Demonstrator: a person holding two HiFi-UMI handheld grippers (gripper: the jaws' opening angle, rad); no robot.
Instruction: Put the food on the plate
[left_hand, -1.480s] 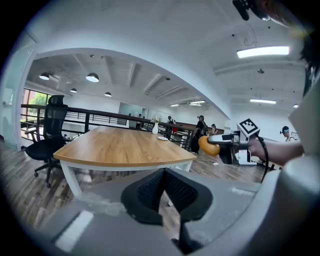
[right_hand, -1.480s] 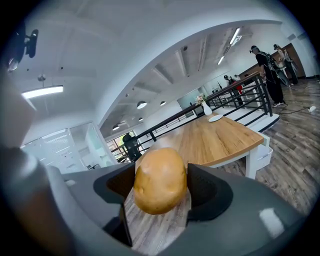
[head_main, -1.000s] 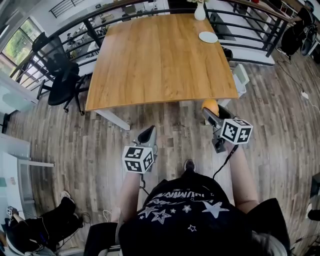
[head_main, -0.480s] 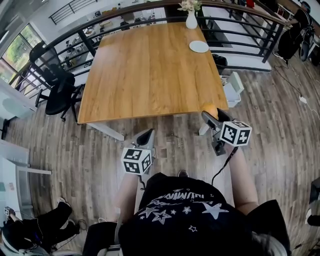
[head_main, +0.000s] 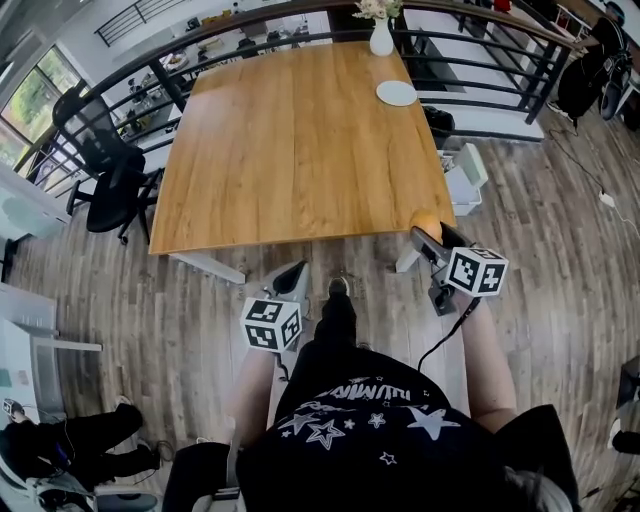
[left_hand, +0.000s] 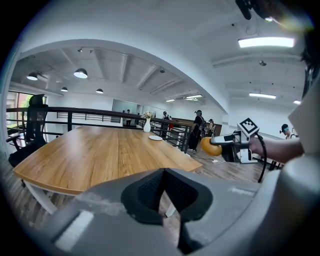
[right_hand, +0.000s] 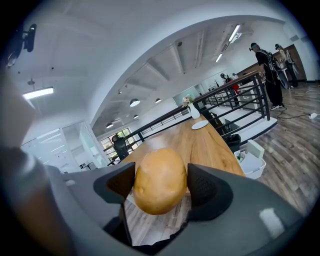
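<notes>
Right tool (head_main: 432, 233) clamped on potato (right_hand: 159, 181), at the worktop's (head_main: 300, 150) near edge. Plate (head_main: 397, 93) at far corner, beside vase (head_main: 381, 38). Left tool (left_hand: 162, 192): jaws together, empty. Judgement: grip firm, release low over plate.

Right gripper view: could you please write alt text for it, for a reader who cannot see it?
The right gripper is closed on a tan potato, held between its two dark pads. Beyond it, a long wooden table runs away from the camera, with a white plate and a white vase near its far end.
</notes>
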